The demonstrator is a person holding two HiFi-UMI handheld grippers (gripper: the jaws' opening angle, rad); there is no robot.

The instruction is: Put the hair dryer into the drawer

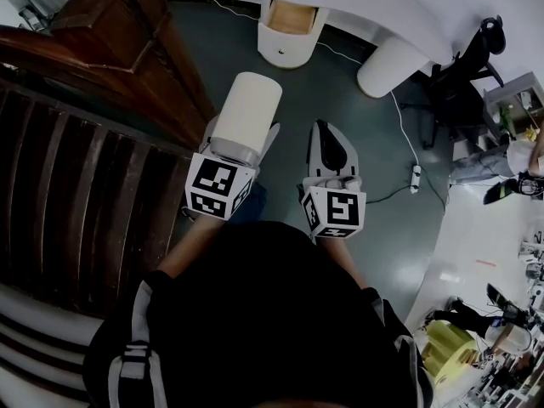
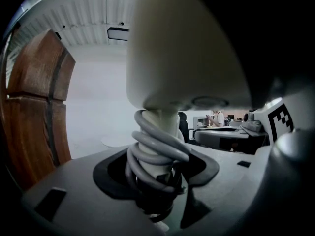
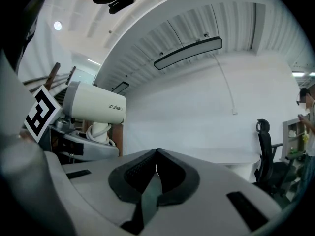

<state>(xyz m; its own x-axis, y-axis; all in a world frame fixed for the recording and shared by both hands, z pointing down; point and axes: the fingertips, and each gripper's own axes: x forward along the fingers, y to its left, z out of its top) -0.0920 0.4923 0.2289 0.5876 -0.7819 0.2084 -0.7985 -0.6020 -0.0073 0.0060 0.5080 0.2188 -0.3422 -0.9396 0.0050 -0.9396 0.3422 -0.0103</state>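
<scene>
In the head view the white hair dryer point(image 1: 247, 107) stands out ahead of my left gripper point(image 1: 241, 148), barrel lying across the jaws. In the left gripper view its handle, wound with grey cord point(image 2: 156, 154), sits between the pads, and my left gripper point(image 2: 158, 181) is shut on it. The dryer point(image 3: 95, 107) also shows at the left of the right gripper view. My right gripper point(image 1: 322, 132) hangs beside it at the right, jaws shut and empty, tips meeting point(image 3: 156, 155). Farther ahead an open drawer point(image 1: 290, 18) with a tan inside juts from a white rounded cabinet.
A dark wooden stair rail point(image 1: 102, 100) fills the left. A white round column point(image 1: 388, 66) stands right of the drawer cabinet. A black office chair point(image 1: 459, 75) and a power strip with cable point(image 1: 415, 178) lie at the right on the dark floor.
</scene>
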